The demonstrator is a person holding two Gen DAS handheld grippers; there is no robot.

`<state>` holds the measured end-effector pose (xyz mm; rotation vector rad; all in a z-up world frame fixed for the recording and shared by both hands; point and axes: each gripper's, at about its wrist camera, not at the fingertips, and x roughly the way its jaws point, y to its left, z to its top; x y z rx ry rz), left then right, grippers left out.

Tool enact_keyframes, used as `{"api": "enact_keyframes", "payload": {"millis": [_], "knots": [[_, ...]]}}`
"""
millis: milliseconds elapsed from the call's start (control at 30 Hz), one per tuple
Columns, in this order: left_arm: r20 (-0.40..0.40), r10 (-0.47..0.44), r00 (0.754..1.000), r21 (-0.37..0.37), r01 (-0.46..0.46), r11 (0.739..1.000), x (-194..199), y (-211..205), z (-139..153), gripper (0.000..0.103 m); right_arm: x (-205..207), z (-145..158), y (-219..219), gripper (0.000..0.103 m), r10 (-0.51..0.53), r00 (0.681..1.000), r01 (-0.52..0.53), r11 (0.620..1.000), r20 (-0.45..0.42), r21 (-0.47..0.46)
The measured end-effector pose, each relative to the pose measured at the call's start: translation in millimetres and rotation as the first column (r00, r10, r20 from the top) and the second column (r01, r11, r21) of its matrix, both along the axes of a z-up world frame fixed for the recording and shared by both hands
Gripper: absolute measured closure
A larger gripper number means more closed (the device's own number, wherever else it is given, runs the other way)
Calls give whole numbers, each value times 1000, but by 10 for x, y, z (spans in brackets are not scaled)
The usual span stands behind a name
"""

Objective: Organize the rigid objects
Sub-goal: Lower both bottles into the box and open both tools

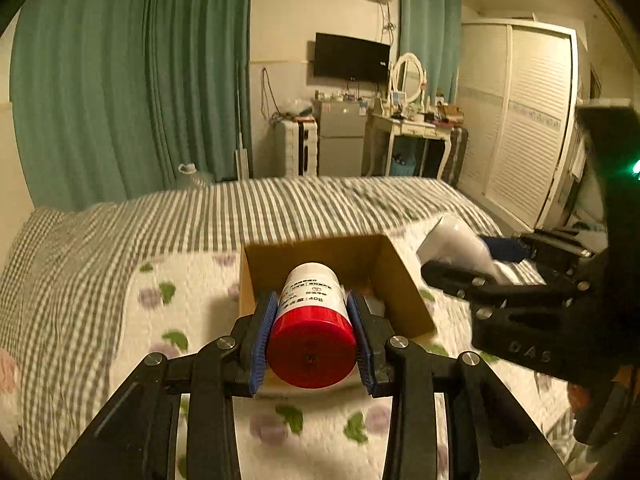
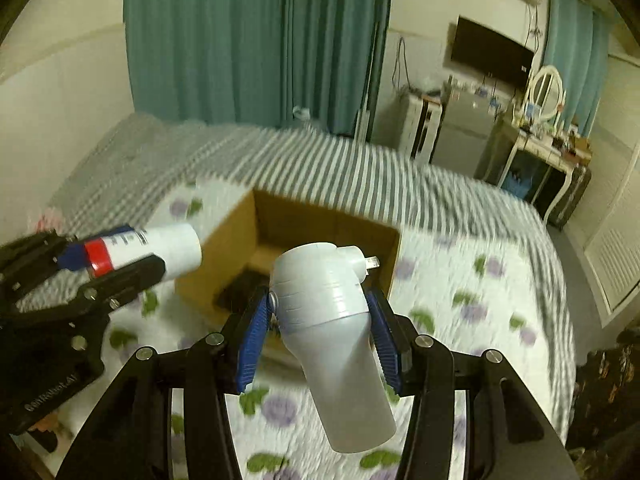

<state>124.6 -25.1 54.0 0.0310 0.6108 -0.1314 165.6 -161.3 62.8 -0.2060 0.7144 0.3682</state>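
Note:
An open cardboard box (image 1: 404, 280) stands on the bed; it also shows in the right wrist view (image 2: 236, 236). My left gripper (image 1: 312, 332) is shut on a white bottle with a red cap (image 1: 312, 320) and holds it above the box's near edge. The bottle also shows in the right wrist view (image 2: 168, 248), left of the box. My right gripper (image 2: 320, 336) is shut on a white plastic plug-in device (image 2: 328, 312) with metal prongs, held over the box's near side. That device also shows in the left wrist view (image 1: 456, 244), right of the box. A dark object (image 2: 240, 284) lies inside the box.
The box rests on a floral quilt (image 1: 192, 320) over a grey striped bedsheet (image 1: 280, 208). Beyond the bed are green curtains (image 1: 120, 80), a small fridge (image 1: 340, 136), a dressing table with mirror (image 1: 408, 120) and a white wardrobe (image 1: 528, 120).

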Motion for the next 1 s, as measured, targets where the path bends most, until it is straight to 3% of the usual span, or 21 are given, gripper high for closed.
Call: {"api": "enact_keyframes", "payload": {"millis": [167,333,733,1000], "knots": [[27,-1,1000,16,0,1000,358,20,127,67,339,299,112,54,9,999,-10,1000,46,15],[19,8,1000,41,-9,999,771,57,18,67,683,290,245,54,26,998,-27,1000,55,14],[-73,0,997,77,6,997,1429,35,-670,67,1379,-652,157,54,-23,997,25,999,-76,28],[-161,-6,987,108,23,994,1595,-35,-1094,66,1629,-954,76,54,-66,991,69,997,-112,20]]}}
